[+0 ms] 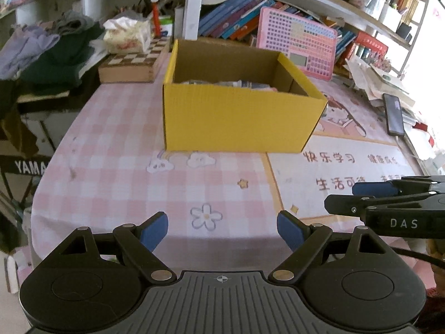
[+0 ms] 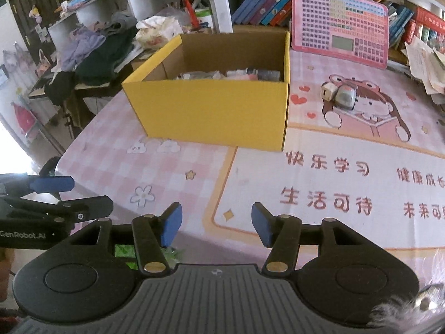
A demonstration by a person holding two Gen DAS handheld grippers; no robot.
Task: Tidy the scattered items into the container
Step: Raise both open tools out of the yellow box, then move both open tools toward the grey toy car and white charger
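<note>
The yellow cardboard box [image 2: 211, 111] stands open on the table [image 2: 333, 150], which is covered by a pink checked cloth; several small packets lie inside it. Two small items remain outside, on the cloth just right of the box: a cream cube [image 2: 329, 91] touching a grey toy car [image 2: 345, 98]. The left gripper [image 1: 222, 232] hangs over the table's near edge, fingers spread wide, nothing between them. The right gripper [image 2: 217, 225] hangs beside it, fingers apart and empty. A black phone [image 1: 394, 114] lies at the far right.
</note>
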